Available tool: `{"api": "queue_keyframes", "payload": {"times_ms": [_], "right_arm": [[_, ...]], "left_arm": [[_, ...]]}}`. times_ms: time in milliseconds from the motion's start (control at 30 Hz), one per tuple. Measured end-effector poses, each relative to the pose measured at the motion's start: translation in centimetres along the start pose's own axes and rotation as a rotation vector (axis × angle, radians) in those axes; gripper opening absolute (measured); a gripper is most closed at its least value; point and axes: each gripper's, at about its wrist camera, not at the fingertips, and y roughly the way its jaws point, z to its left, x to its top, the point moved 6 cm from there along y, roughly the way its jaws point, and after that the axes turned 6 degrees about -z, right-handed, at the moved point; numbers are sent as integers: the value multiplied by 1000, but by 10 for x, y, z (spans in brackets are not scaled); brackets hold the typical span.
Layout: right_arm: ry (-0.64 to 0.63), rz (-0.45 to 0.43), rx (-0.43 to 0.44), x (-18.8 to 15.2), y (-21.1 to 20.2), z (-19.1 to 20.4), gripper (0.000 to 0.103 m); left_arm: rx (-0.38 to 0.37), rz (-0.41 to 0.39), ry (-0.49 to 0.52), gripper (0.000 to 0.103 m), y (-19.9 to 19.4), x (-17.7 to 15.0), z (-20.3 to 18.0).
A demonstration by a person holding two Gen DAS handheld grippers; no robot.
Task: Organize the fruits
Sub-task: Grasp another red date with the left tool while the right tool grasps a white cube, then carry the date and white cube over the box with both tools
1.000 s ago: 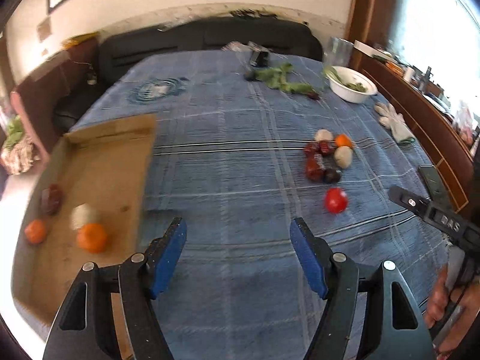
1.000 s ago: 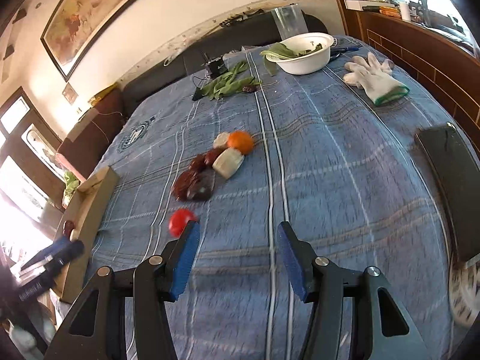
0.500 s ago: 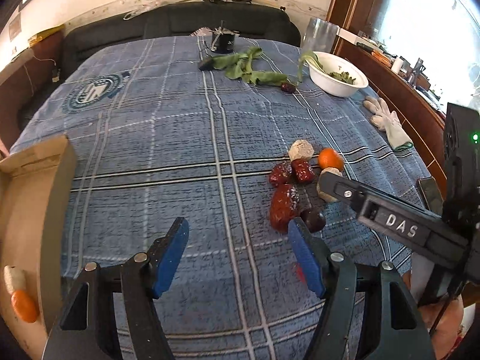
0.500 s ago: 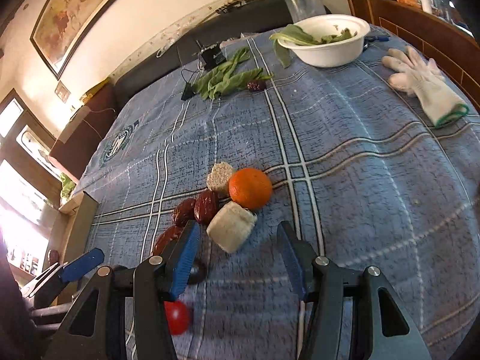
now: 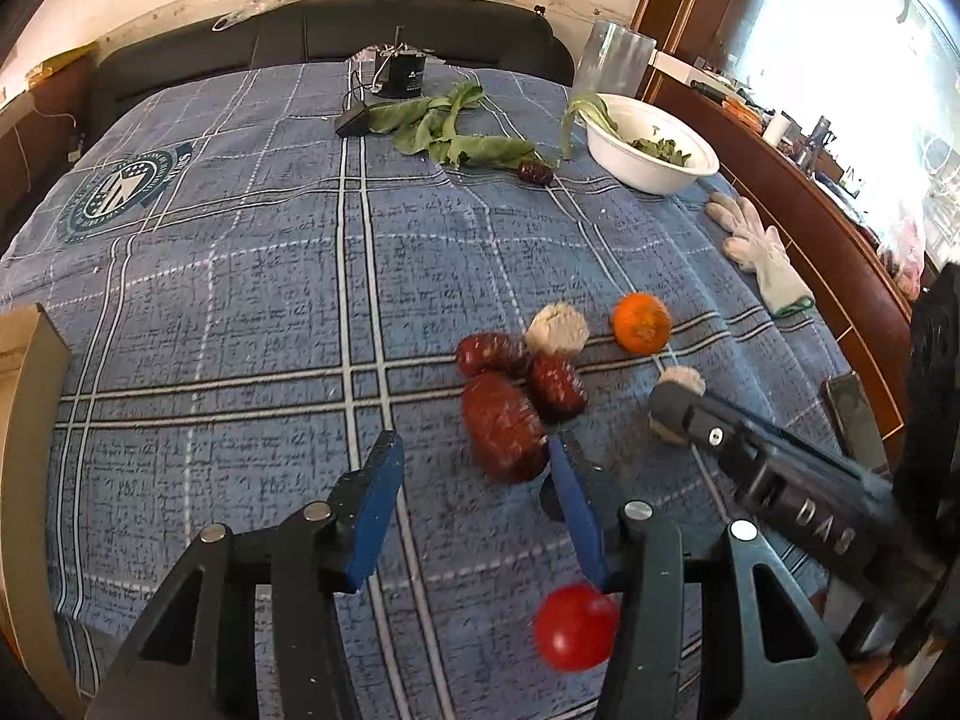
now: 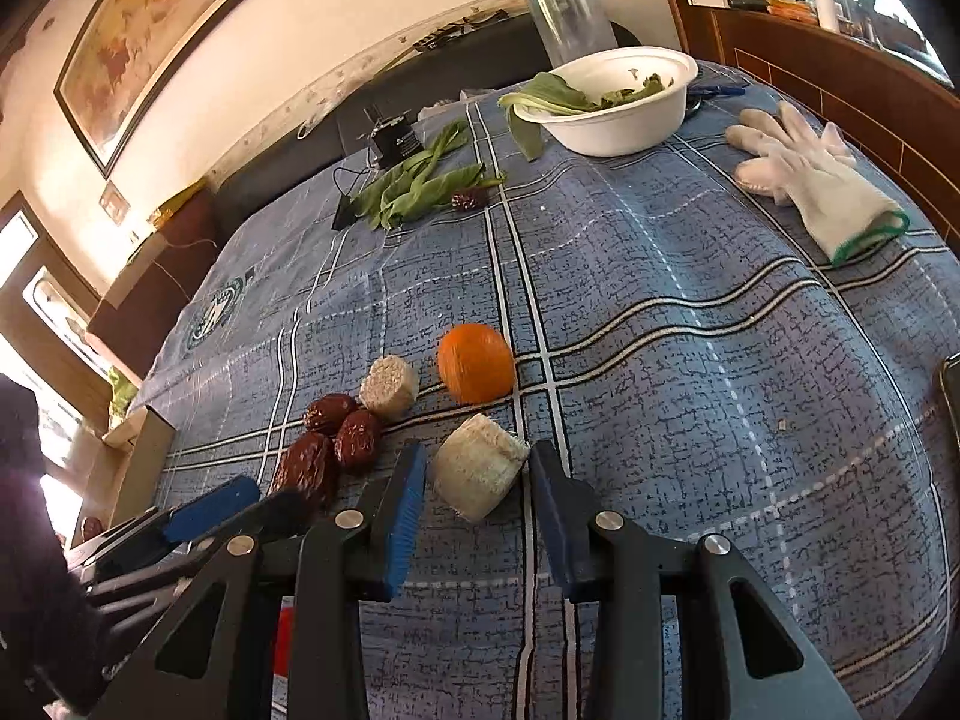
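Counter [image 5: 240, 312] is covered with a blue plaid cloth; everything is laid on it.
Cardboard box [image 5: 30, 420] is seen at the left edge in the left wrist view, well apart from the fruit pile.
White bowl [image 6: 618, 102] with greens is placed at the far side, a white glove [image 6: 810, 180] to its right, loose green leaves [image 6: 420, 186] to its left.
Left claw [image 5: 474, 480]: jaws are apart and closing, nothing is pressed between them. The largest red date [image 5: 501, 435] is seen just ahead of the right blue pad; contact can't be told, the frame is blurred there. A cherry tomato [image 5: 576, 627] is seen low, beside the right finger, outside the jaws.
Right claw [image 6: 477, 480]: jaws are closing around a pale cylindrical fruit piece [image 6: 477, 471], which is lying on the cloth between the pads. Small gaps are still visible on both sides, so it is not clamped yet.
Orange [image 6: 476, 363] is set just beyond that piece. A second pale piece [image 6: 389, 387] is placed left of the orange, touching two smaller dates [image 6: 345, 426].
One stray date [image 6: 468, 199] is left by the leaves.
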Motion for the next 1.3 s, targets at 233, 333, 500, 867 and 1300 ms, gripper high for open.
{"api": "queue_keyframes", "payload": {"times_ms": [233, 333, 500, 867, 1300], "right_arm": [[3, 0, 1, 0, 0, 1, 38], [-5, -2, -6, 0, 0, 3, 38], [-11, -8, -5, 1, 1, 4, 38], [-106, -74, 40, -3, -12, 33, 38], [-259, 11, 313, -65, -58, 182, 39]], "left_arm": [[-16, 4, -5, 50, 11, 4, -7], [-28, 3, -22, 27, 13, 4, -6], [-23, -7, -56, 26, 1, 2, 0], [74, -189, -133, 26, -126, -13, 59], [320, -258, -276, 26, -218, -77, 192]]}}
